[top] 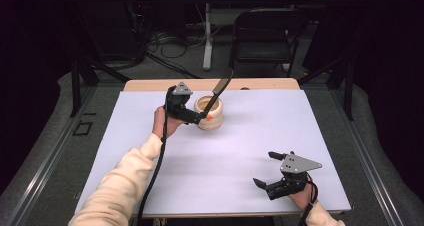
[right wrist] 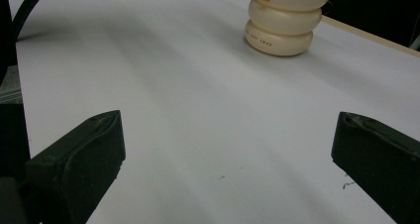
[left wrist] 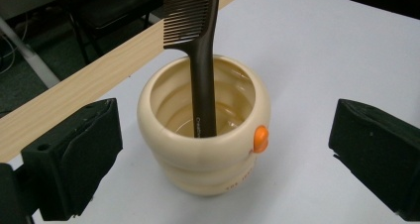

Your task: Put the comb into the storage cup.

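The comb (left wrist: 195,45), dark brown, stands handle-down in the cream ribbed cup (left wrist: 203,154), leaning against the rim with its teeth rising above the opening. The cup bears a small orange knob (left wrist: 260,138) on its side and sits on the white bench (top: 225,151) near the far wooden edge. In the left gripper view the cup lies straight ahead, between and just beyond the two black jaws, which stand wide apart and touch neither cup nor comb; nothing is between the pads. From the high view the left gripper (top: 192,117) is just beside the cup on its left side, held by a hand in a cream sleeve (top: 125,181).

The right gripper (top: 266,168) rests low near the front right part of the bench, well apart from the cup, its jaws spread wide with only bare bench surface between them. From its own view the cup (right wrist: 287,26) is far ahead and to the right.
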The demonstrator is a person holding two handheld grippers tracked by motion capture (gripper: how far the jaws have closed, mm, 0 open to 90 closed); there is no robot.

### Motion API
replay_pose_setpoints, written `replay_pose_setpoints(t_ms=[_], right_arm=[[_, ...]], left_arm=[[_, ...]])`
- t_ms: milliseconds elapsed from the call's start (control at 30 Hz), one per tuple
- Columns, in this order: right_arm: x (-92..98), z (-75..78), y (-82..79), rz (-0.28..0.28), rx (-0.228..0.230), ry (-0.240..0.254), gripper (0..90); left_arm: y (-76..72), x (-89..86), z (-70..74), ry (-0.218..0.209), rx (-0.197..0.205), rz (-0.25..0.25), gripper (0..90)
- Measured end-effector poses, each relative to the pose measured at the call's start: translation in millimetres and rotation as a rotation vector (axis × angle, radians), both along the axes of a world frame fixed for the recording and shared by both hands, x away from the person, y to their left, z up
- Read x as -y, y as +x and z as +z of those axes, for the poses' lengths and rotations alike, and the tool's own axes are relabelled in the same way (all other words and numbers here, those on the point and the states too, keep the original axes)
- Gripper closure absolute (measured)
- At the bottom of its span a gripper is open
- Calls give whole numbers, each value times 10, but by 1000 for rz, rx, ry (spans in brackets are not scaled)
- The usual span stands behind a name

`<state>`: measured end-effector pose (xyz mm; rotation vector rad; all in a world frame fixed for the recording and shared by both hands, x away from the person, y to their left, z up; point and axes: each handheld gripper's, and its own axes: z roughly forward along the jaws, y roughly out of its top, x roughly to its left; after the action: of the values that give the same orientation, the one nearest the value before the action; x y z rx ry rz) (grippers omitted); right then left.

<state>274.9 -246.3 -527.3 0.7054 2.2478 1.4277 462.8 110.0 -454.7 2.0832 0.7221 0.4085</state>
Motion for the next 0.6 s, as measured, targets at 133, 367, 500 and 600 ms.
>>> replay_pose_setpoints(t_ms=[133, 367, 500, 600], right_arm=[[0, 0, 3, -3, 0, 0, 0], [2, -1, 2, -2, 0, 0, 0], [1, -1, 2, -4, -2, 1, 0], [0, 0, 2, -4, -2, 0, 0]], left_arm=[[-84, -83, 39, 20, 8, 8, 3], [-231, -258, 39, 23, 11, 39, 3], [-325, -347, 47, 26, 13, 50, 2], [-404, -406, 53, 23, 19, 63, 2]])
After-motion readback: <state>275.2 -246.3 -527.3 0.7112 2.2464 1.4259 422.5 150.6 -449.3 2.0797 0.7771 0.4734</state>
